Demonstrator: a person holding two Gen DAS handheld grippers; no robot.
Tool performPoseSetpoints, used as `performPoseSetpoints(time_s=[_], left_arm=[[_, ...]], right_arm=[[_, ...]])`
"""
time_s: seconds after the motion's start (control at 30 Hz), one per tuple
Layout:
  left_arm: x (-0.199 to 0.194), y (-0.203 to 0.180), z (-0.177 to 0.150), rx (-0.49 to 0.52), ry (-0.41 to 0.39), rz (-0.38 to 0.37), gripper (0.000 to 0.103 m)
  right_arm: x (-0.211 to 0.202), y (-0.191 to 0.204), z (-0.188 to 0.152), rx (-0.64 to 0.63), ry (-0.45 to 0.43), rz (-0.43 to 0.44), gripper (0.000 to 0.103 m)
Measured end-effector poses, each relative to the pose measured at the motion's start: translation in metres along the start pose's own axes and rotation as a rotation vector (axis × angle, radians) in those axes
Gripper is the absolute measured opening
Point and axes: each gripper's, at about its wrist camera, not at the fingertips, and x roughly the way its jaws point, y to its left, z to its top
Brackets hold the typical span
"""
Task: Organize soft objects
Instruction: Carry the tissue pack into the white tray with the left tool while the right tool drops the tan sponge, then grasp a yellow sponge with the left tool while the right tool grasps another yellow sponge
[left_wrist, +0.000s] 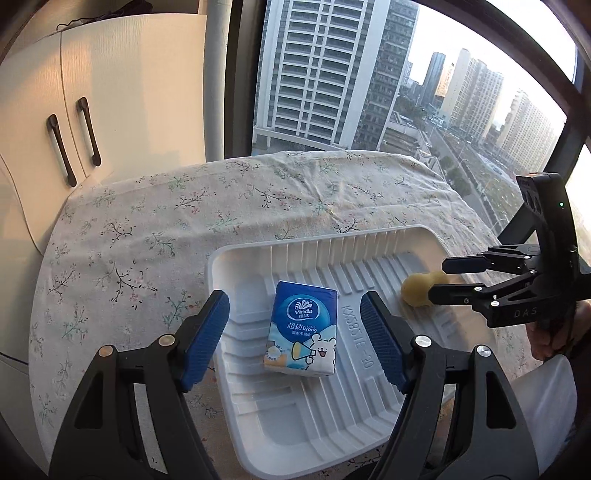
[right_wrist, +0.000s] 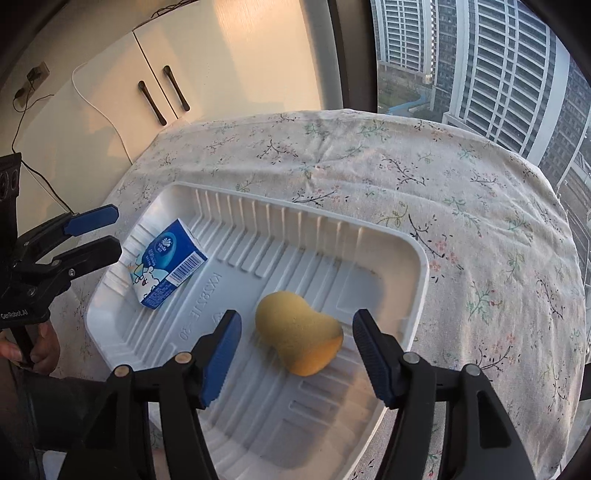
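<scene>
A blue and white tissue pack (left_wrist: 302, 328) lies in a white ribbed plastic tray (left_wrist: 332, 240). My left gripper (left_wrist: 295, 339) is open, its blue pads either side of the pack and apart from it. A yellow gourd-shaped sponge (right_wrist: 299, 332) lies in the same tray (right_wrist: 417, 254). My right gripper (right_wrist: 295, 356) is open, its pads either side of the sponge without touching. The tissue pack (right_wrist: 166, 264) shows at the tray's left end, beside the left gripper (right_wrist: 107, 232). The right gripper (left_wrist: 439, 280) shows by the sponge (left_wrist: 415, 291).
The tray rests on a round table under a floral cloth (left_wrist: 184, 221). White cabinet doors with dark handles (left_wrist: 70, 144) stand behind on the left. A large window (left_wrist: 369, 74) faces tower blocks. A cable (right_wrist: 96, 107) hangs by the cabinet.
</scene>
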Motion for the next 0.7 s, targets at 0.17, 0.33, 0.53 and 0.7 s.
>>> performPoseSetpoints(time_s=[0.17,0.33,0.53,0.7], left_arm=[[-0.020,0.012,-0.011,-0.023,-0.019,0.058,0.072],[-0.033,0.020,-0.031,-0.026,-0.024,0.101,0.072],[-0.043,0.032,-0.059,-0.057,-0.002,0.121,0.072],[-0.054,0.041,-0.086,-0.088,0.010,0.140,0.072]], right_arm=[[-0.019,-0.013,-0.008,0.078,-0.026,-0.011,0.066],[-0.037,-0.029,-0.019,0.122,-0.044,-0.020,0.066],[-0.051,-0.045,-0.042,0.154,-0.038,-0.053,0.066],[-0.059,-0.053,-0.071,0.177,-0.020,-0.075,0.066]])
